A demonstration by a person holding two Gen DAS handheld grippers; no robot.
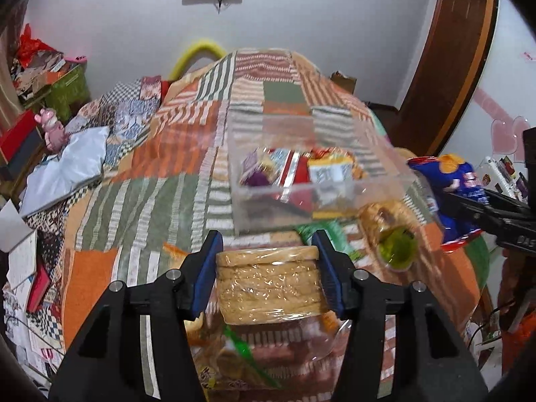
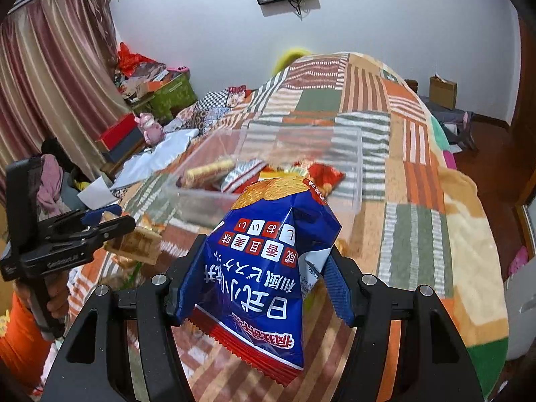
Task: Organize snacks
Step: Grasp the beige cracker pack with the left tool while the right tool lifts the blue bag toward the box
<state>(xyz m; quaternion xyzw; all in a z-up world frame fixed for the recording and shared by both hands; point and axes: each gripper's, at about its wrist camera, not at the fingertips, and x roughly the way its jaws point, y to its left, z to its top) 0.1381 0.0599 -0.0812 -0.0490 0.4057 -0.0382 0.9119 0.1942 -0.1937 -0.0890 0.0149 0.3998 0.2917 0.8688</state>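
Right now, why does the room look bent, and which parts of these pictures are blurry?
Both views curve the walls and darken the corners, being fisheye. Left wrist view: the clear box and green-capped snack are smeared, while the cracker pack in the left gripper stays sharp. Right wrist view: the blue chip bag is crisp, the box behind it blurred.

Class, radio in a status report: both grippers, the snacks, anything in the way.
Left gripper shut on wrapped biscuit stack. Right gripper shut on blue chip bag. Clear bin ahead, path open.

Even indoor light, motion blur, fisheye-bent edges.
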